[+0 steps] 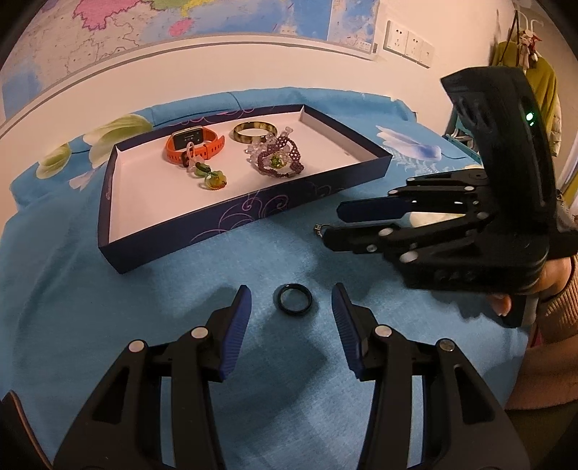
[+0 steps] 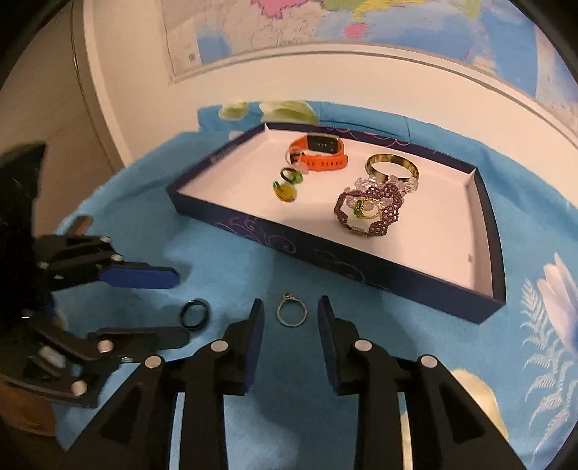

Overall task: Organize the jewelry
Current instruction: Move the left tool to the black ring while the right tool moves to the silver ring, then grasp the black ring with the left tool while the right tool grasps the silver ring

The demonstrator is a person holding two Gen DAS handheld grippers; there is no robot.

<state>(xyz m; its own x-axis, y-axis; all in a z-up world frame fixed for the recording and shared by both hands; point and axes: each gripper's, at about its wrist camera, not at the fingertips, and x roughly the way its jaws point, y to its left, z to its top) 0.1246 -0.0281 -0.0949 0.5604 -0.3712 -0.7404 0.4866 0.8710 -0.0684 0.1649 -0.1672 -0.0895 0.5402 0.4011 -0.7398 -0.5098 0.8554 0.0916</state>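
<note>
Both claws gape empty: left claw [image 1: 291, 302] straddles black ring [image 1: 297, 297], right claw [image 2: 291, 314] straddles silver ring [image 2: 292, 313], near tray's front wall [image 2: 325, 249].

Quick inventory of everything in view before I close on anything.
tray: 1, navy, white inside, on cloth
watch: 1, orange, in tray
bangle: 1, tortoiseshell, in tray
beaded bracelet: 1, purple, in tray
green charms: a small cluster, in tray
black ring: 1, on cloth, between left jaws
silver ring: 1, on cloth, between right jaws
cloth: 1, blue, floral
wall map: 1, behind
left gripper: open
right gripper: open
</note>
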